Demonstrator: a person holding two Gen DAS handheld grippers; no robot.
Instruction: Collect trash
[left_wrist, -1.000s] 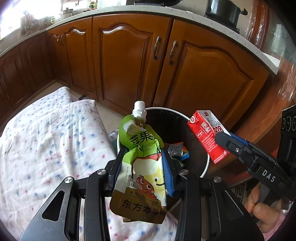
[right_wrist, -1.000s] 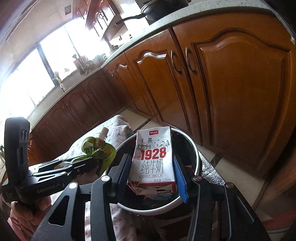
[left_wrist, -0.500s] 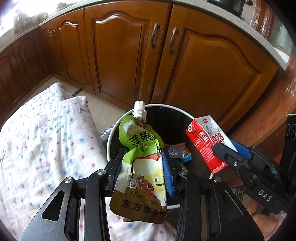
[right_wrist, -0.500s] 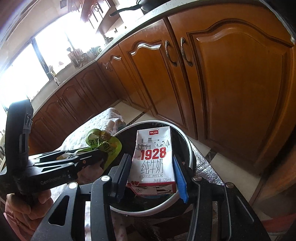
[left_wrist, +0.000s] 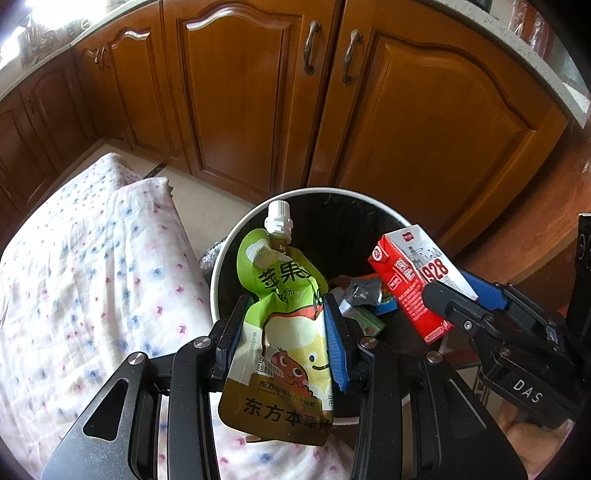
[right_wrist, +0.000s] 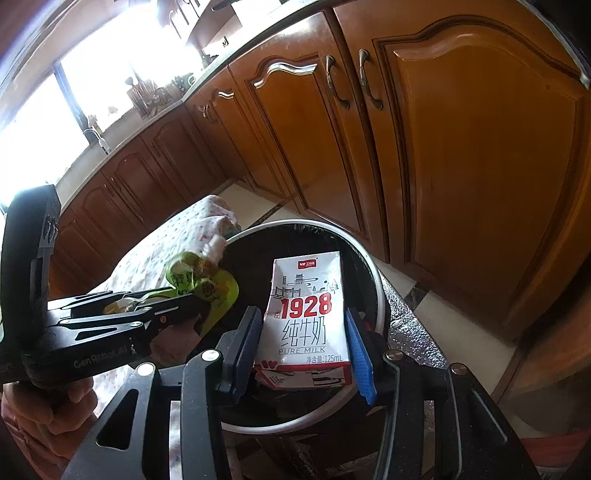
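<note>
My left gripper (left_wrist: 282, 332) is shut on a green juice pouch (left_wrist: 284, 321) with a white cap, held over the near rim of the round trash bin (left_wrist: 229, 243). My right gripper (right_wrist: 301, 339) is shut on a white and red "1928" milk carton (right_wrist: 306, 314), held above the bin (right_wrist: 376, 273). The carton also shows in the left wrist view (left_wrist: 413, 277) at the bin's right side. The pouch shows in the right wrist view (right_wrist: 207, 291) at the bin's left. The bin has a black liner and holds several wrappers (left_wrist: 362, 299).
A table with a floral white cloth (left_wrist: 85, 280) lies left of the bin. Brown wooden kitchen cabinets (left_wrist: 240, 92) stand close behind it. A foil-covered surface (right_wrist: 410, 328) lies to the bin's right. A bright window (right_wrist: 74, 74) is at far left.
Both grippers have moved forward and over the bin while they keep their hold on the pouch and the carton. The bin now looks larger and nearer in both views.
</note>
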